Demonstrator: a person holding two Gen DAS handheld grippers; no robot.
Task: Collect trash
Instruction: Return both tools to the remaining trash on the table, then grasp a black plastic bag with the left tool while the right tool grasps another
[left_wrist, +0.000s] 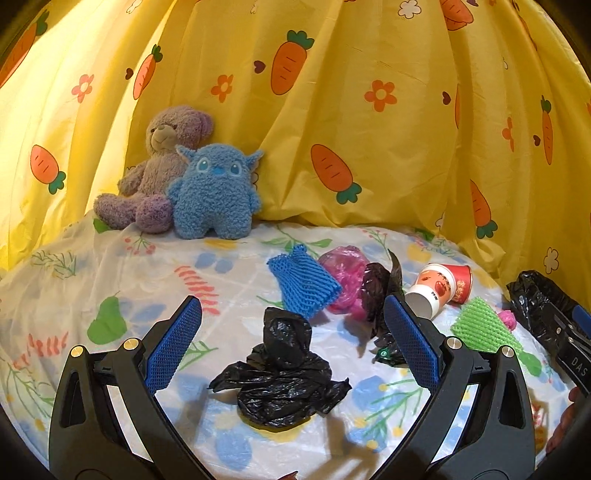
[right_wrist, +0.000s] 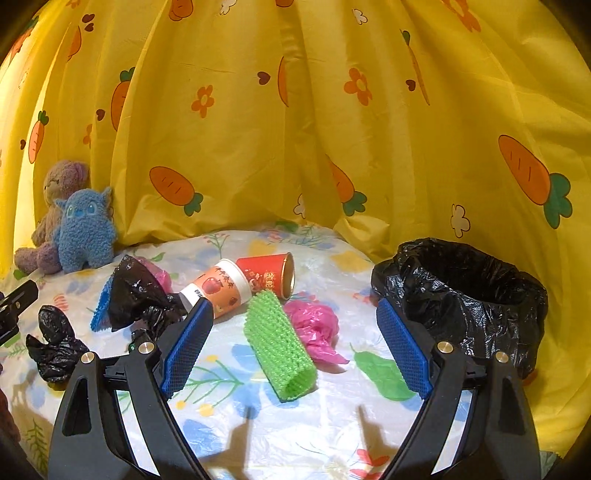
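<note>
**Tongs wide, nothing picked up yet**

Both tongs stand wide apart and hold nothing. Between the left tongs (left_wrist: 291, 350), nearest of all, lies a crumpled black bag (left_wrist: 284, 380) on the flower-printed desk cover (left_wrist: 110, 266). Between the right tongs (right_wrist: 295, 347) lies a green foam net (right_wrist: 280, 350), a tube with its open end toward the camera, and a pink plastic scrap (right_wrist: 314, 325) touches its far side.

Farther back sit two paper cups (right_wrist: 243, 282) on their sides, one pushed into the other, then a second black bag (right_wrist: 136, 295), a blue foam net (left_wrist: 303, 280) and another pink scrap (left_wrist: 343, 273), all bunched close together. Two plush toys (left_wrist: 184, 184) lean against the yellow carrot-print curtain (left_wrist: 369, 110) at the far left; they do not look like trash.

The bin (right_wrist: 469, 291), lined with a black bag, stands at the right, just beside the right tongs. Its inside is dark, and I cannot tell whether anything is in it.

The step in hand looks like lining up a first pick. Next, each pair of tongs would need to drop onto the piece framed between its fingers and close gently; foam and thin film crush and slip easily.
</note>
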